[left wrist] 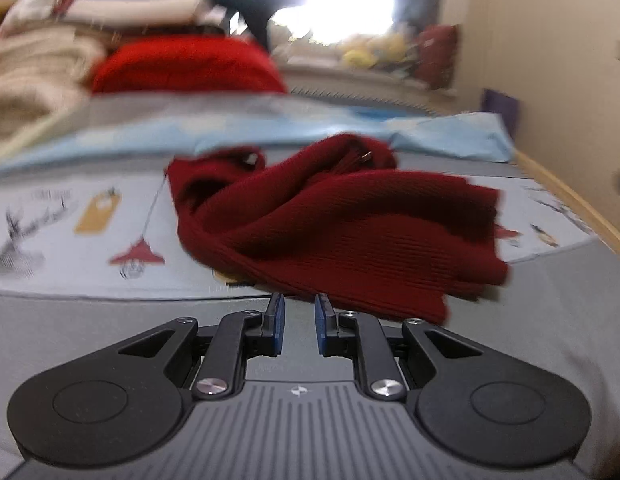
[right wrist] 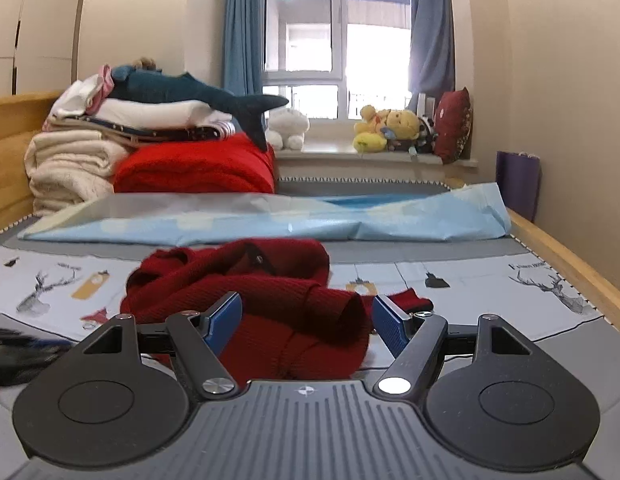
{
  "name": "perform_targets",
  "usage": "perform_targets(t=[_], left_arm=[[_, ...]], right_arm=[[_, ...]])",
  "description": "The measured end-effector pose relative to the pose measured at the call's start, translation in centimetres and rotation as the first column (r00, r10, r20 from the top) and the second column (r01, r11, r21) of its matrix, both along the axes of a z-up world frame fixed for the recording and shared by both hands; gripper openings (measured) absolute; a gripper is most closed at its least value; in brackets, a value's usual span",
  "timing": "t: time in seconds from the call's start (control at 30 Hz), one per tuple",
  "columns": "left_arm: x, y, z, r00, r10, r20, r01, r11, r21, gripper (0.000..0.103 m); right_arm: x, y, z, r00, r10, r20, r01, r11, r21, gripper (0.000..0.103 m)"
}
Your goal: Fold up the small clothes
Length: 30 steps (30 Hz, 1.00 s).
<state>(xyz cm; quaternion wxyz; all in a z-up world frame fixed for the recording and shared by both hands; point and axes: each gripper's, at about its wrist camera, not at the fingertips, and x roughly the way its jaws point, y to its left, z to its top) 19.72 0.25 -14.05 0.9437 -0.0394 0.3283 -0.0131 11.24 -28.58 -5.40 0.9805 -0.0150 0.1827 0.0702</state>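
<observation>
Left wrist view is motion-blurred, so the background stack and windowsill are hard to read. Its left tool [left wrist: 300,322] shows blue pads parted by a narrow gap with nothing between them, just short of the near edge of the dark red knit garment [left wrist: 334,224], which lies crumpled on the bed [left wrist: 69,320] over a printed sheet [left wrist: 49,220]. Right wrist view is sharper: the right tool [right wrist: 305,322] is spread wide, its pads flanking a rolled fold of the garment [right wrist: 269,300]; whether either touches cloth is unclear. A dark blurred shape [right wrist: 17,352] at the left edge is cut off. Behind lies a light blue sheet [right wrist: 269,220].
</observation>
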Motion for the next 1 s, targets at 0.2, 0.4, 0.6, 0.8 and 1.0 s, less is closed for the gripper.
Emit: perform_targets(t=[0.2,0.4,0.6,0.8,1.0], left_arm=[[7.6,2.7,-4.6,0.976,0.157,-0.151,-0.189,0.956,-0.223,0.030],[11.6,3.7,-7.4,0.939,0.231,-0.255,-0.318,0.866,-0.387,0.041],[12.9,4.4,-7.4,0.939,0.167,-0.301,-0.261,0.916,-0.304,0.012],[8.6,11.5,-3.3,0.969,0.092,-0.232,-0.141,0.969,-0.204,0.011],[3.5,21.8,-0.3,0.962,0.114,-0.248,-0.129,0.991,-0.044,0.005]], right_arm=[[1.1,-2.4,0.6,0.999,-0.049,-0.015,0.050,0.997,0.064,0.074],[1.2,-3.8,0.8,0.997,-0.068,-0.031,0.071,0.992,0.109,0.074],[1.3,-3.2,0.8,0.995,-0.096,-0.021,0.097,0.994,0.056,0.079],[2.0,-2.4,0.8,0.994,-0.105,-0.031,0.107,0.991,0.076,0.079],[2.1,-1.4,0.3,0.992,-0.109,-0.063,0.116,0.988,0.104,0.079]])
